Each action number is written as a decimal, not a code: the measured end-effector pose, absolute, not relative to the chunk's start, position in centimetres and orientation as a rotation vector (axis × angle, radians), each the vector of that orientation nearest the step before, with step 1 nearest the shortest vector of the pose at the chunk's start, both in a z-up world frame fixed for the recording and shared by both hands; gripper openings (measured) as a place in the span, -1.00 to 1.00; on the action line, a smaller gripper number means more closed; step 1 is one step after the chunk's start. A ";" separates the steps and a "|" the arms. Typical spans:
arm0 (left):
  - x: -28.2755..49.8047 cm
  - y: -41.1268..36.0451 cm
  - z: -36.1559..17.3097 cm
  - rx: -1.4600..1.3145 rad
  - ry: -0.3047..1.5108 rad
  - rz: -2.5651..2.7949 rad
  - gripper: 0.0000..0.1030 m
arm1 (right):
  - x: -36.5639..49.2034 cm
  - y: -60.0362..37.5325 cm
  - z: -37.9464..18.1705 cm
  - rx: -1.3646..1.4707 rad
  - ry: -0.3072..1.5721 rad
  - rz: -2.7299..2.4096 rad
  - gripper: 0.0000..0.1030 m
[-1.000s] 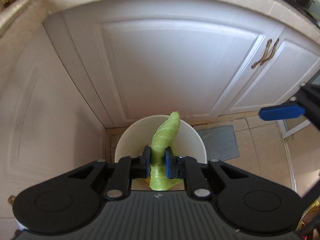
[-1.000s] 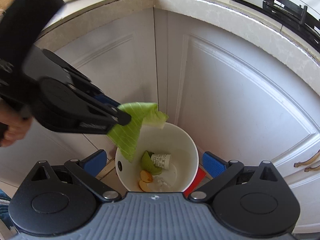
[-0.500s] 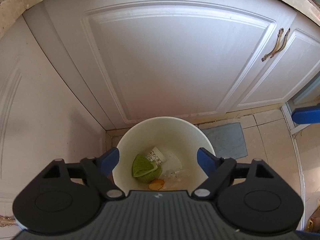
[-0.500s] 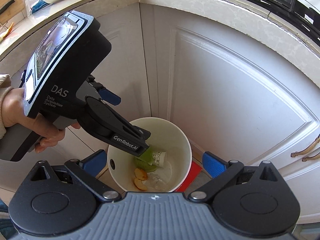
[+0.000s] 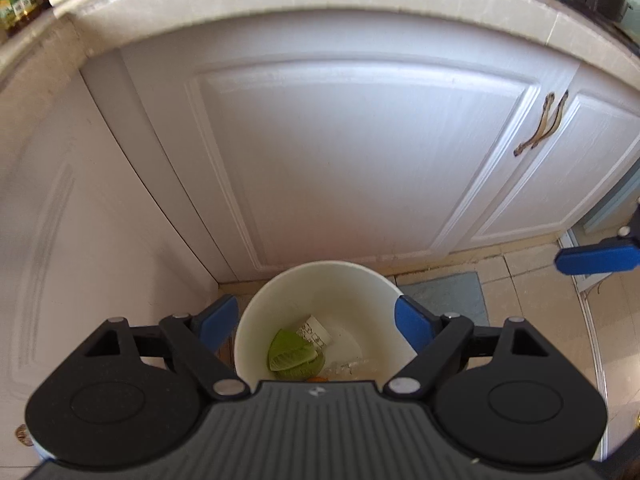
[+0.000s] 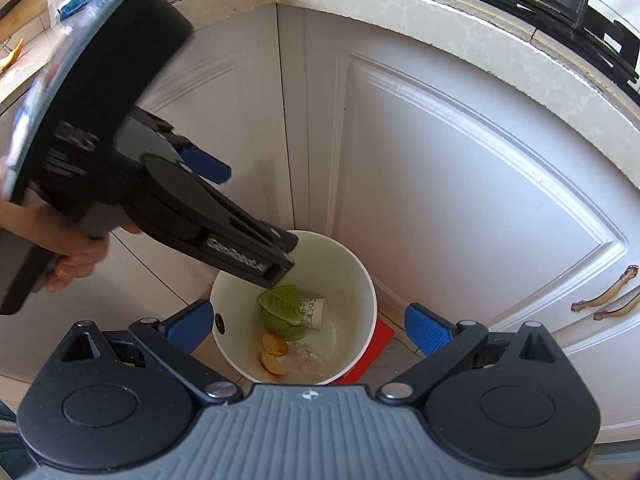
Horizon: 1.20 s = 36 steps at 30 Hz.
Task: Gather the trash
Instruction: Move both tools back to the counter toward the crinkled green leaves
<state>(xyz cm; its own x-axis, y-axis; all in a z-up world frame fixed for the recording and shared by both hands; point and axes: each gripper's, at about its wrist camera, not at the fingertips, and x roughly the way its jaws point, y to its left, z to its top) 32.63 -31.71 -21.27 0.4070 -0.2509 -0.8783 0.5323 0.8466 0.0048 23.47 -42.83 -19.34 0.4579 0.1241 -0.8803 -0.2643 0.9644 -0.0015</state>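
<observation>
A white round bin stands on the floor in the cabinet corner; it also shows in the right wrist view. Inside lie a green cabbage leaf, also seen from the right wrist, a small paper cup, orange peel pieces and clear wrap. My left gripper is open and empty above the bin. My right gripper is open and empty over the bin too. One blue right fingertip shows at the left view's right edge.
White cabinet doors with bronze handles close in behind the bin. A stone countertop edge runs above. A grey mat and beige tiles lie right of the bin. A red item sits under the bin's side.
The left gripper opened and let the cabbage leaf fall into the bin. It has since lifted and pulled back a little. The right gripper stayed open.
</observation>
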 end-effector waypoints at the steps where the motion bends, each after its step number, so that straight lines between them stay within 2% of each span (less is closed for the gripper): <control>1: 32.4 -31.5 -20.4 0.298 1.028 -0.505 0.66 | 23.4 -42.8 -19.1 -0.148 1.069 0.237 1.00; 9: 30.5 -28.0 -12.6 0.268 0.935 -0.473 0.69 | 23.3 -42.2 -15.5 -0.191 1.023 0.226 1.00; 17: 28.3 -21.3 -5.8 0.228 0.860 -0.330 0.76 | 24.2 -39.4 -10.4 -0.199 0.935 0.315 1.00; 26: 26.5 -12.3 -3.0 0.199 0.813 -0.124 0.76 | 25.8 -33.3 -5.9 -0.242 0.831 0.476 1.00; 36: 26.9 -1.8 -2.8 0.110 0.796 0.134 0.75 | 28.2 -24.9 -4.1 -0.288 0.788 0.625 1.00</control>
<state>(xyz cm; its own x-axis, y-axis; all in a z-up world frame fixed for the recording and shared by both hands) 26.93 -1.78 -2.83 0.6915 0.1614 -0.7041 -0.0784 0.9857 0.1489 28.18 -24.95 -4.07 0.5385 0.4134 -0.7343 -0.6206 0.7840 -0.0137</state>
